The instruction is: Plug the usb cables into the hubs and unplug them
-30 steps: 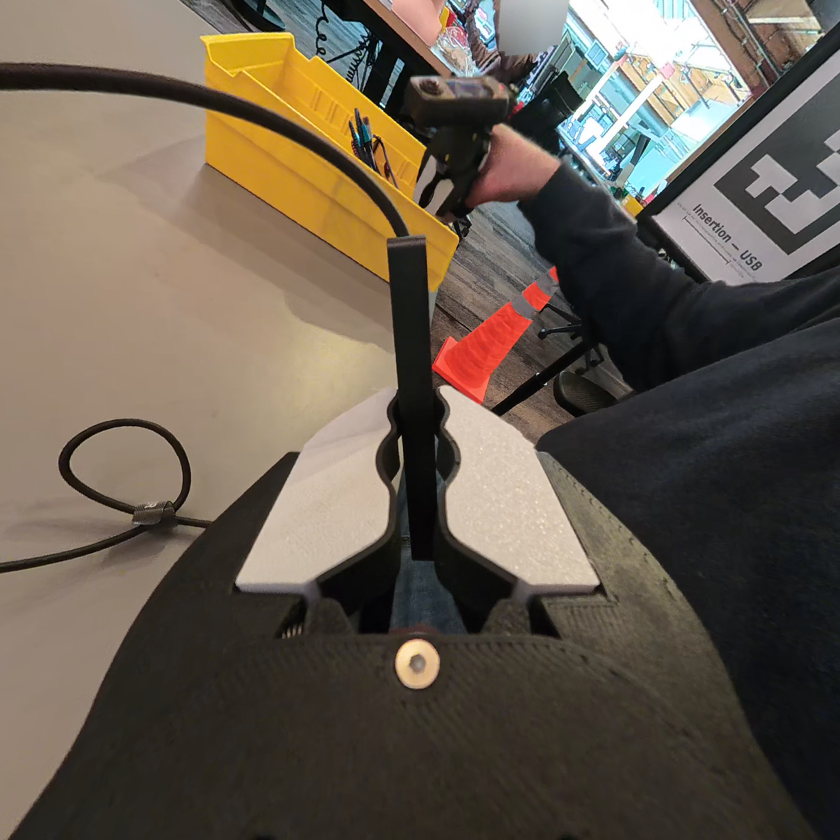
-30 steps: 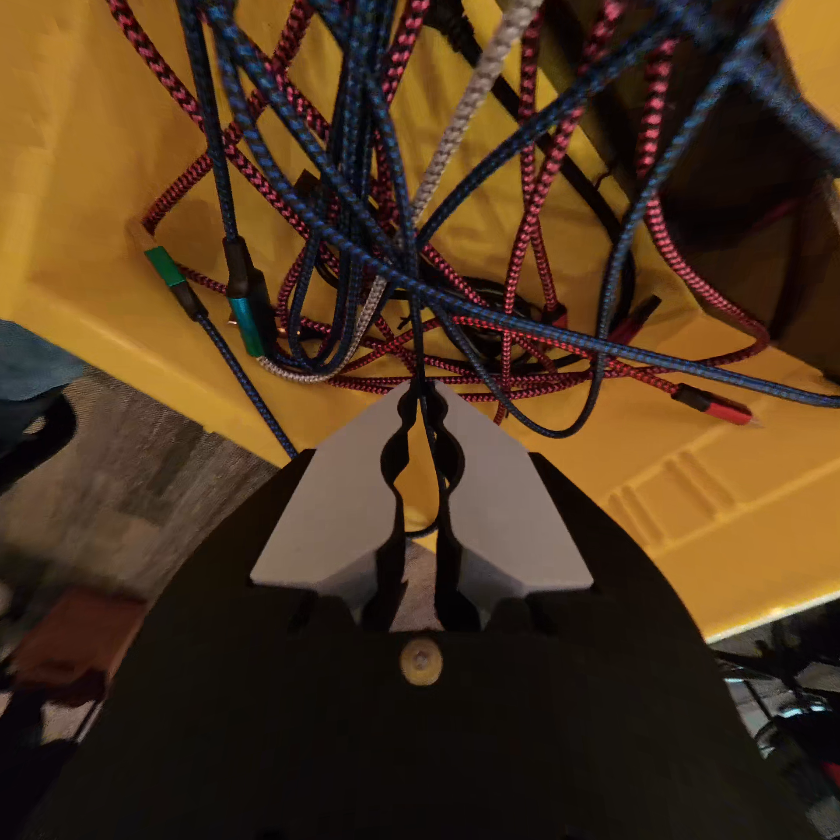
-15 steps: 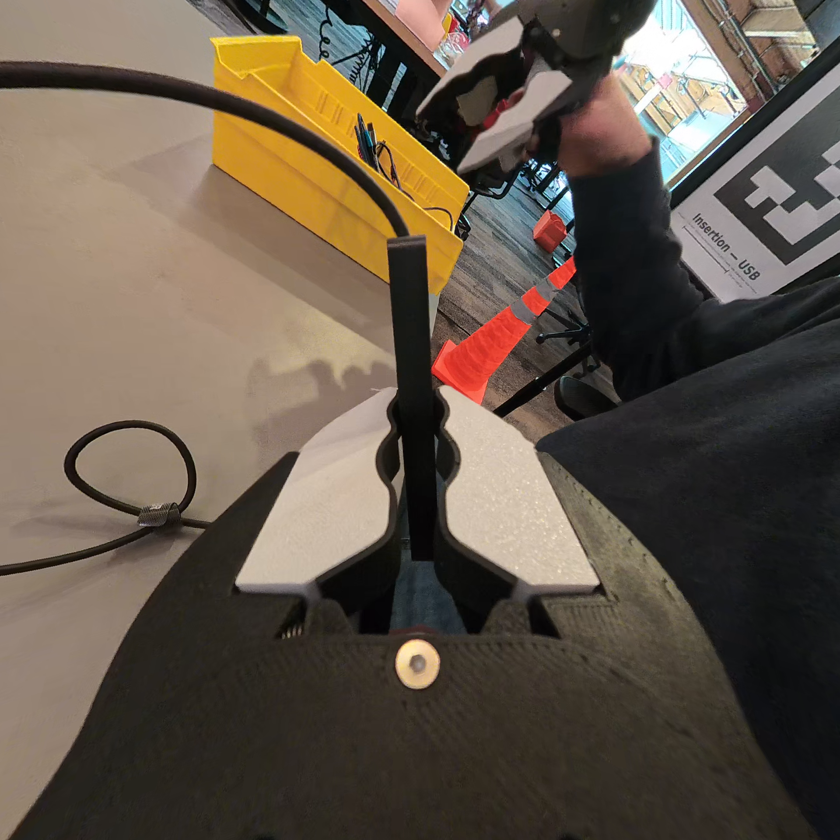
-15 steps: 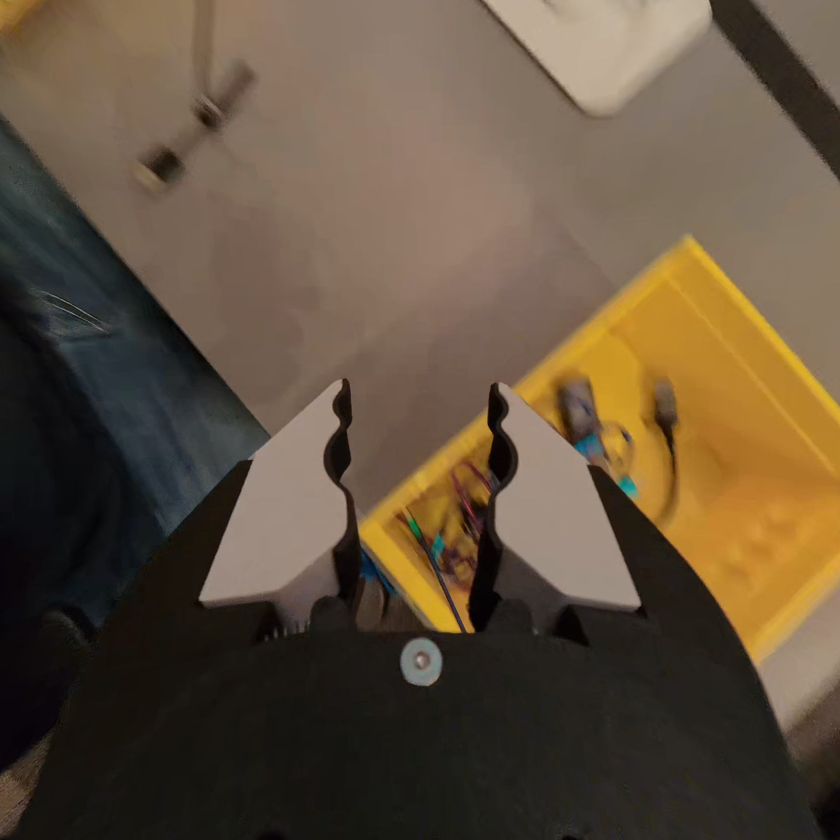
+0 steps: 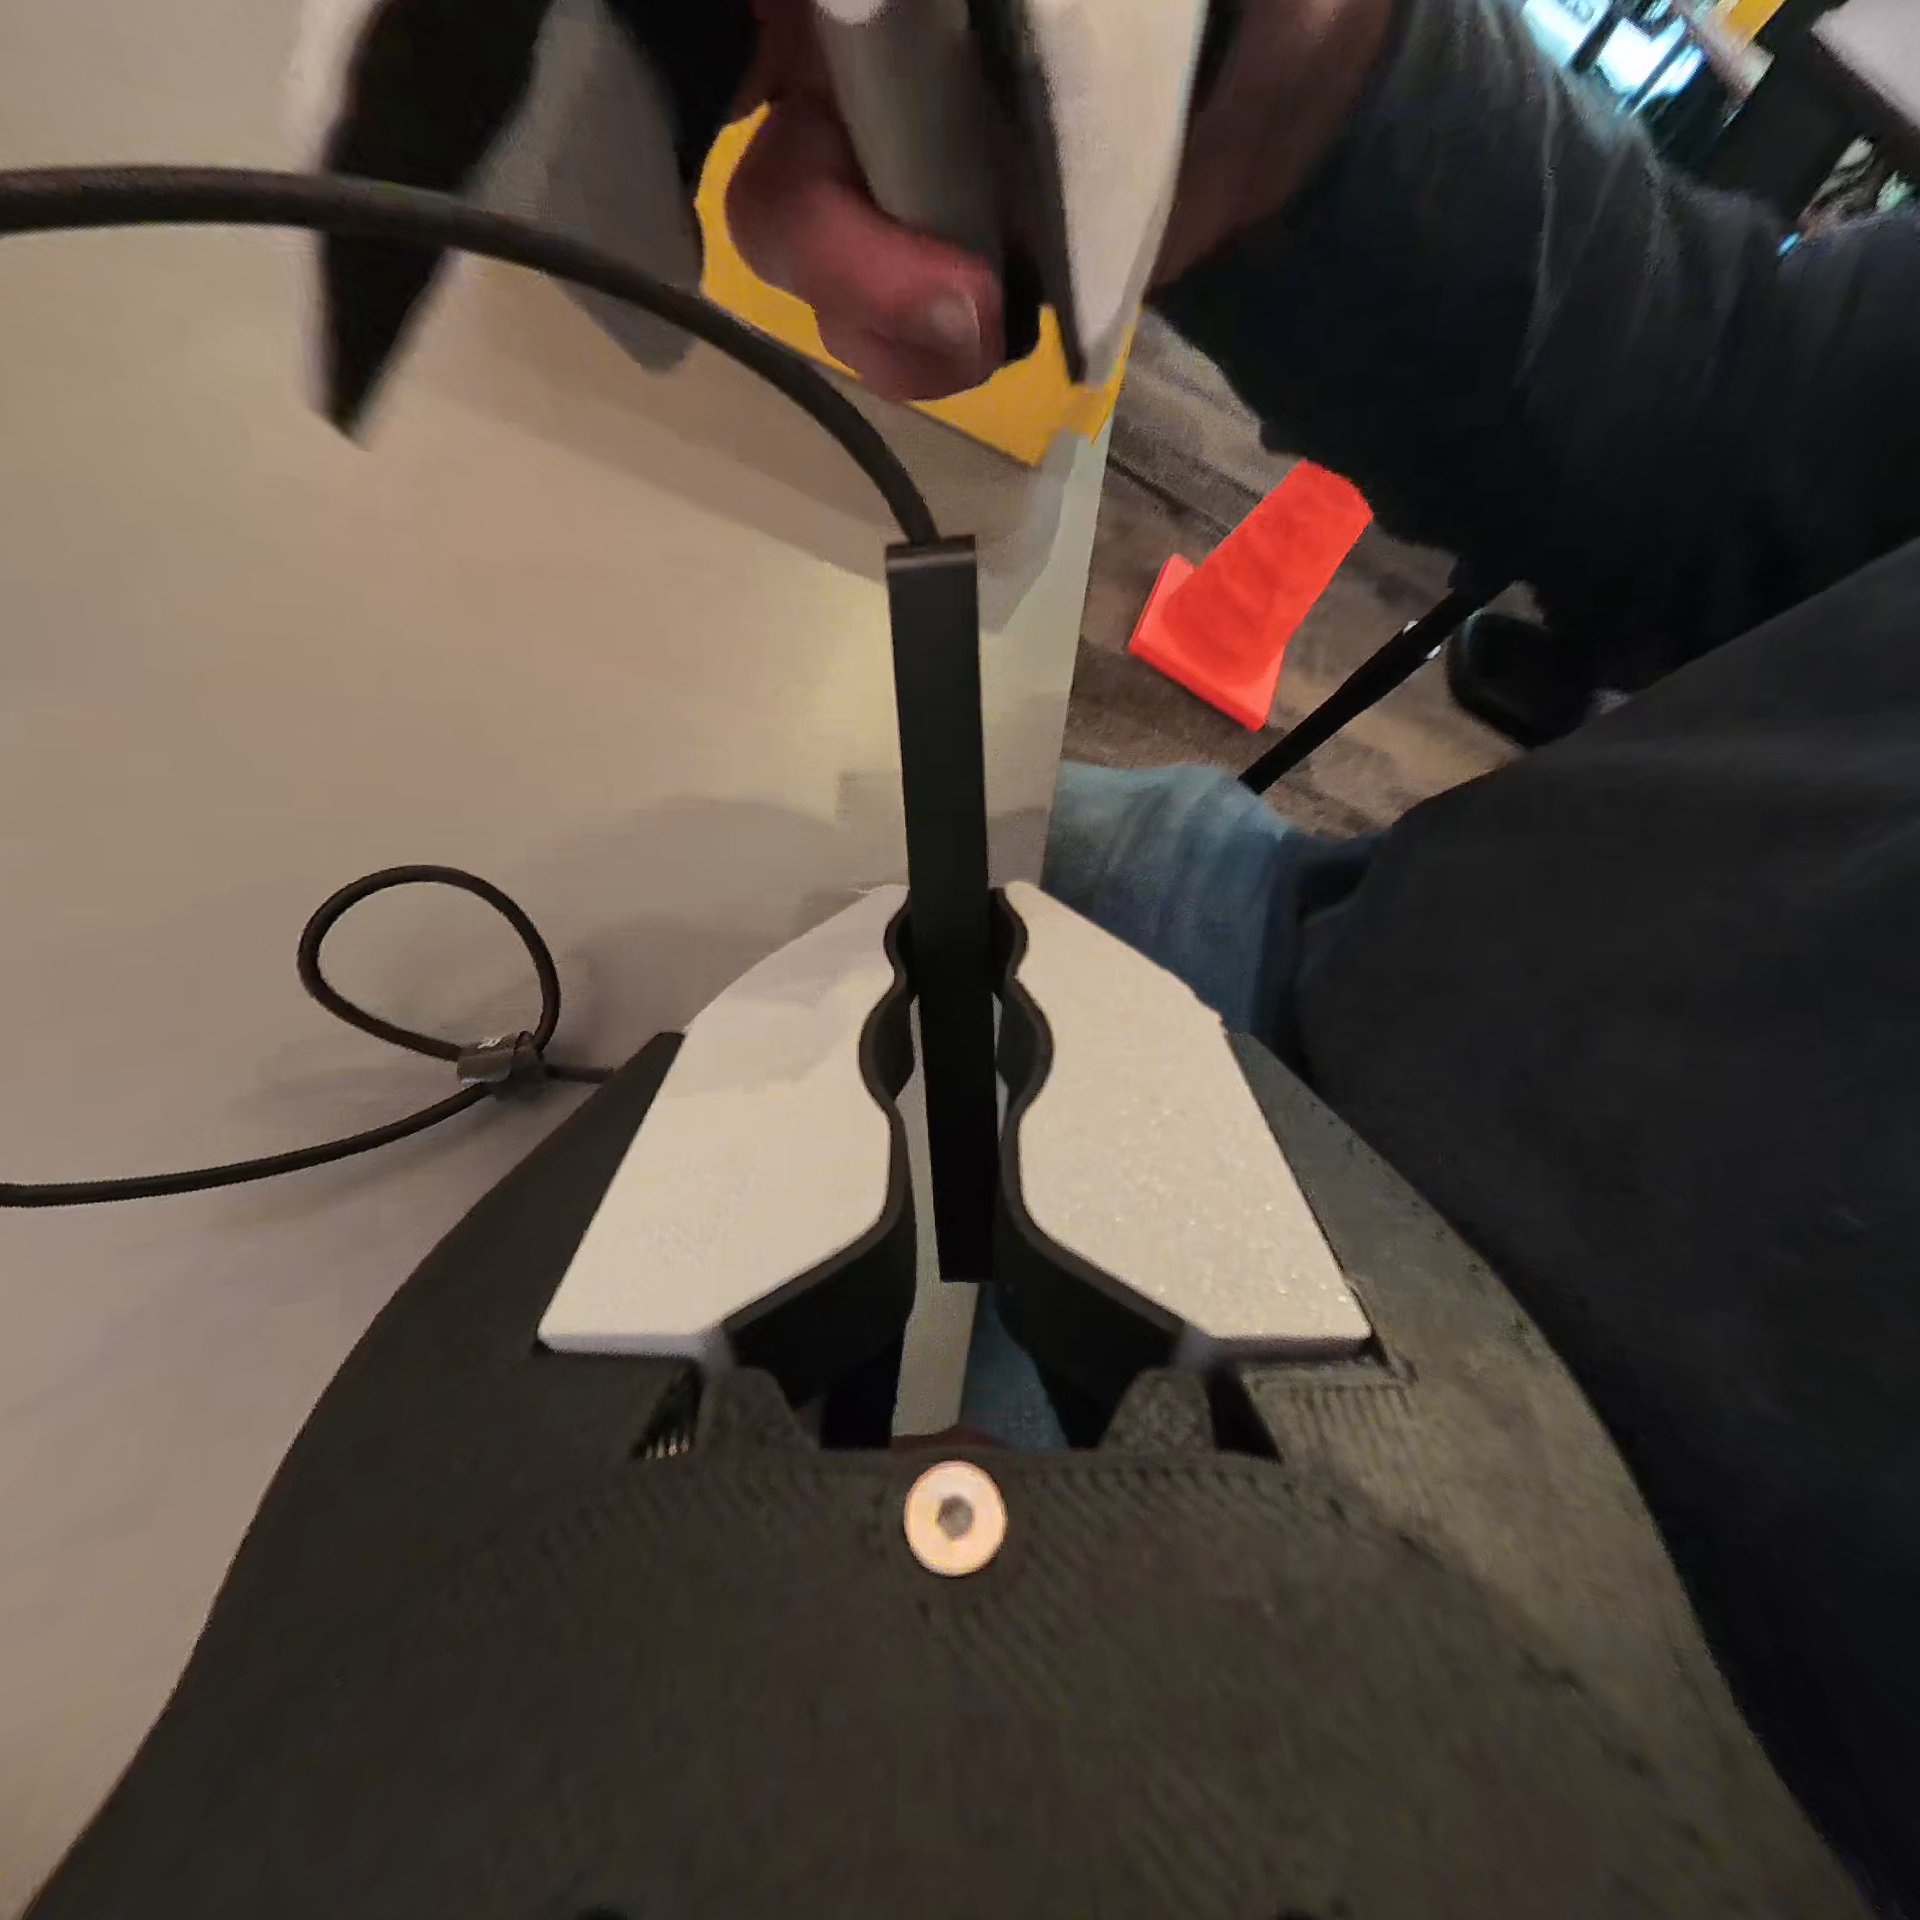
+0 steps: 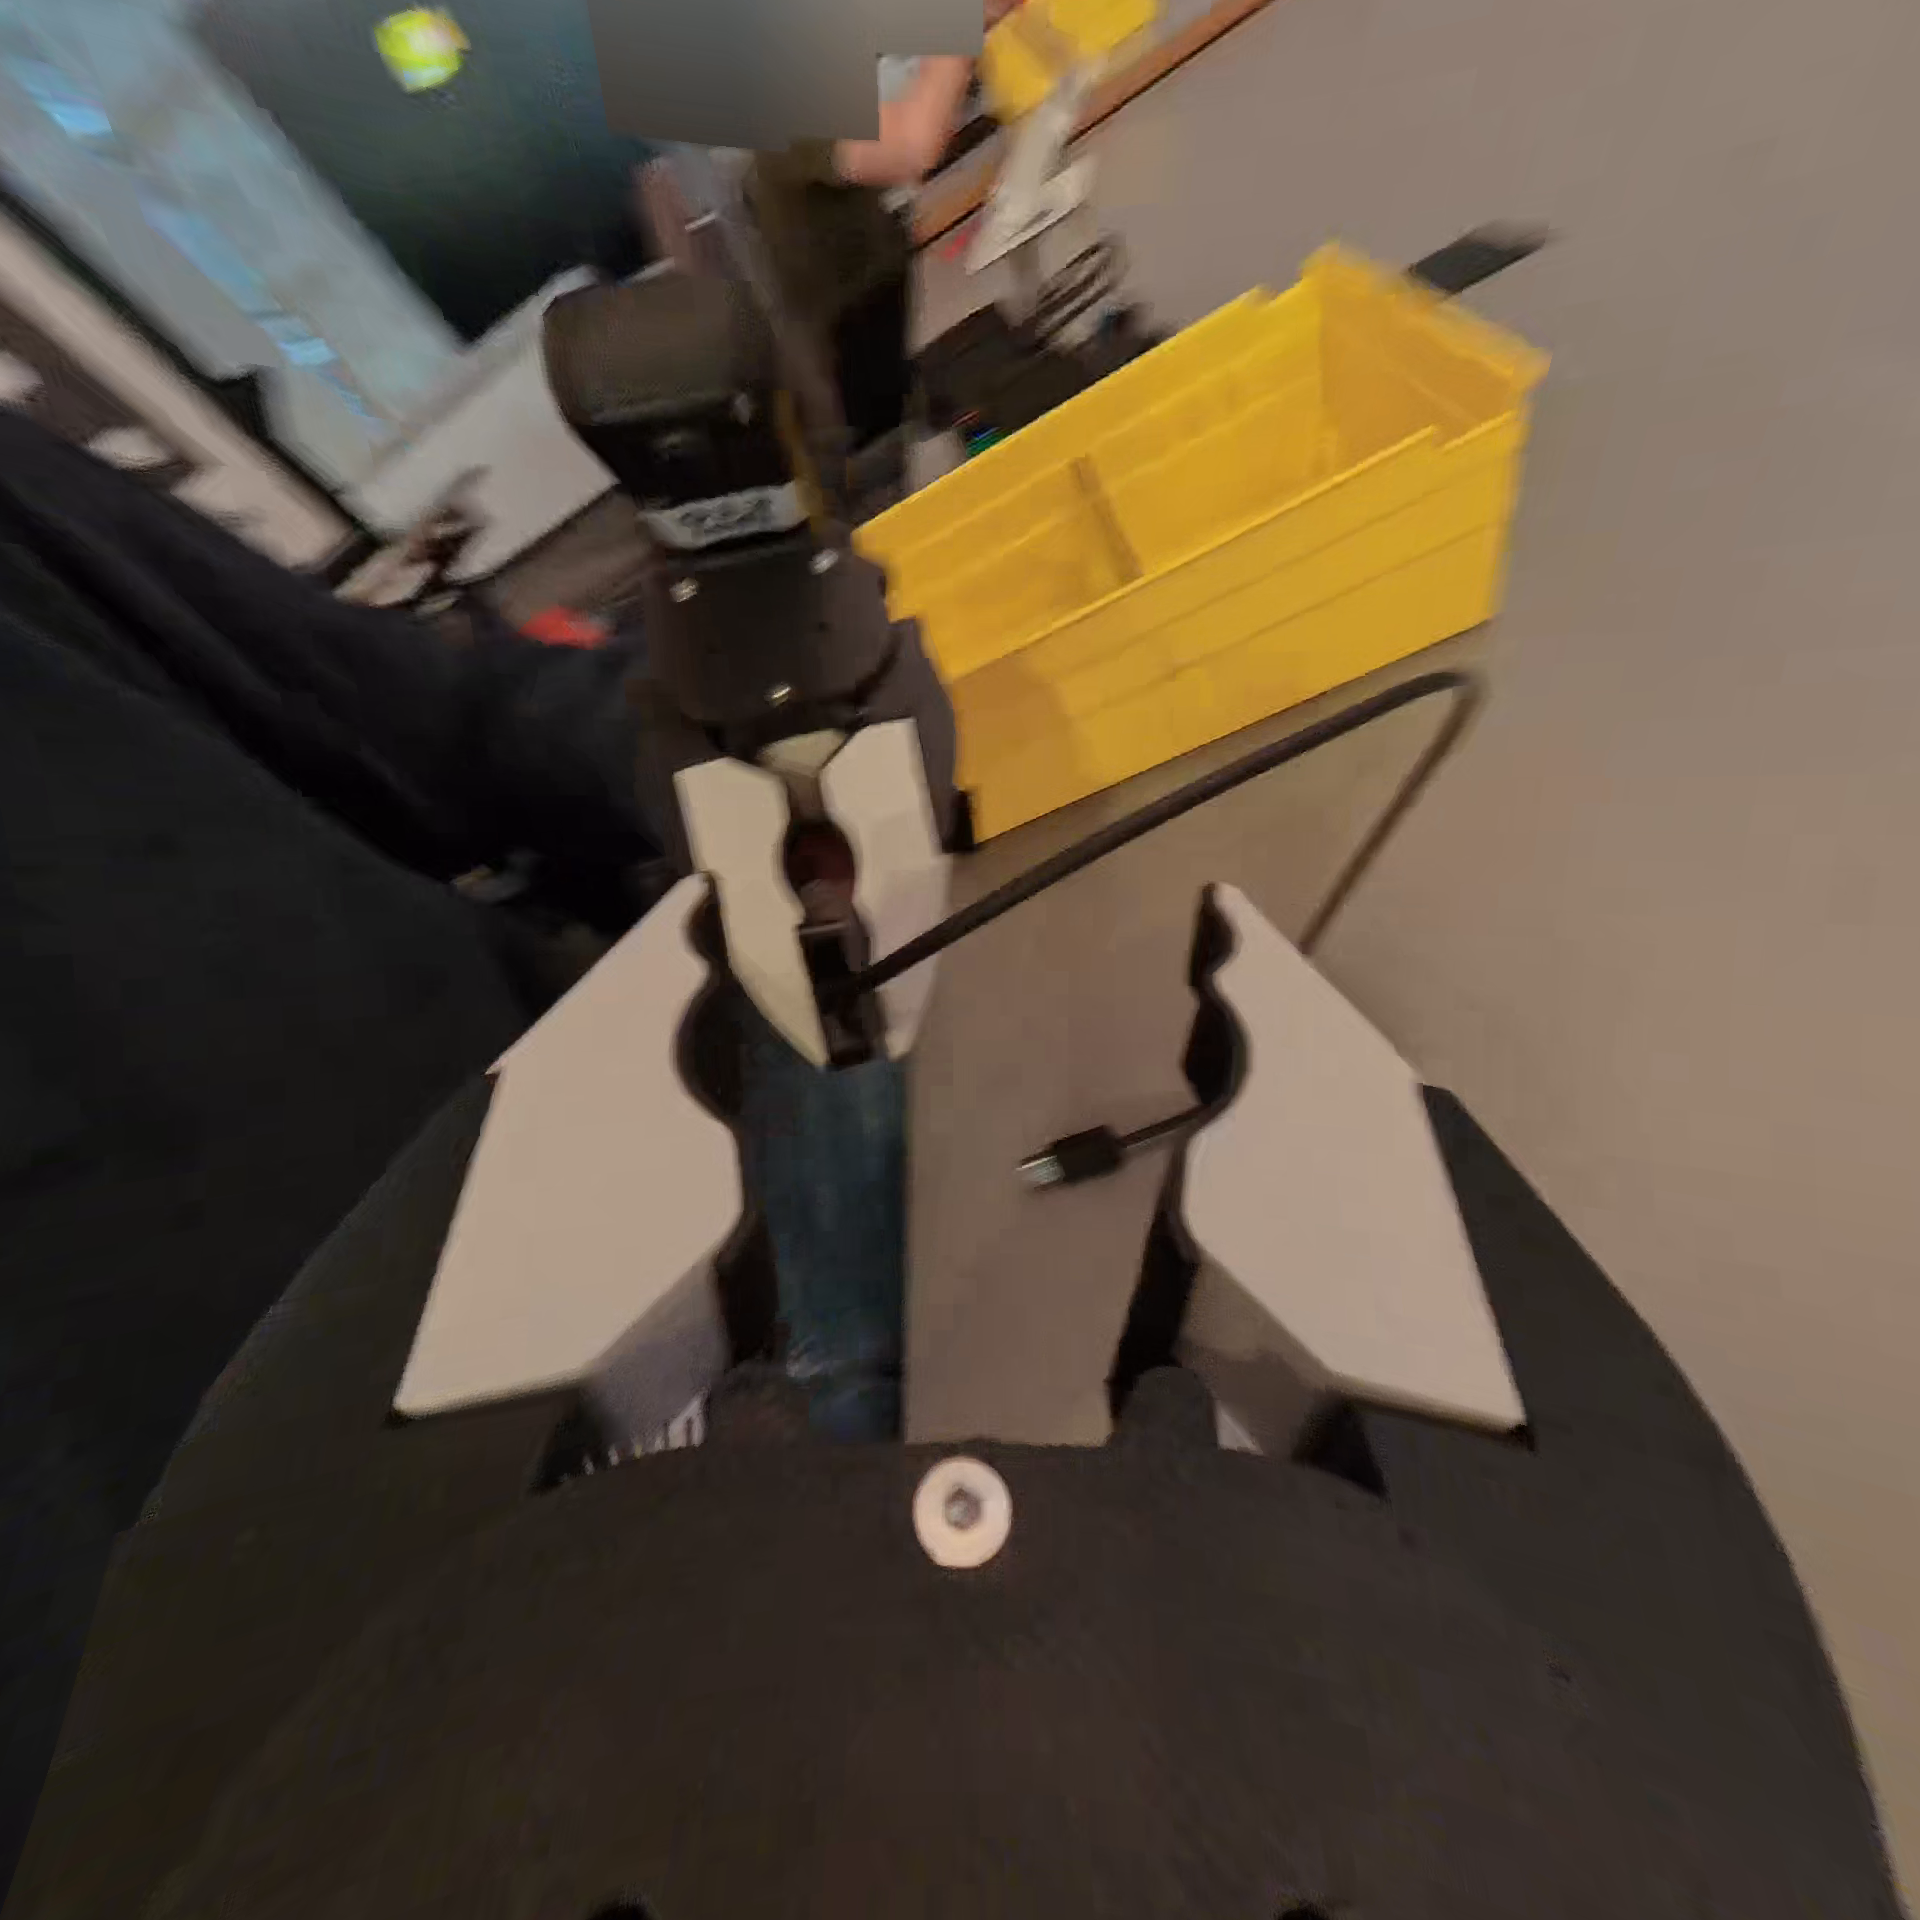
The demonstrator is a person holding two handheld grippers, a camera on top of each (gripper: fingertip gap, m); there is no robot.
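Observation:
My left gripper is shut on a thin black hub, held edge-on over the table's edge. The hub's black cable arcs away to the left. My right gripper is open and empty and faces the left gripper, which shows just beyond its tips with the hub and cable. A black USB plug lies on the table between the right fingers. In the left wrist view the right gripper's fingers loom blurred at the top, held by a hand.
A yellow bin stands on the grey table behind the grippers; it also shows in the left wrist view. A tied cable loop lies at left. An orange cone stands on the floor. A person's dark sleeve fills the right. There is about 8 cm between the tips of the two grippers. The black USB plug lies some 11 cm from my left tips, 15 cm from my right tips.
My right gripper has let go of the cables in the yellow bin, opened, and swung over to face the left gripper up close. The left gripper stays shut on the hub.

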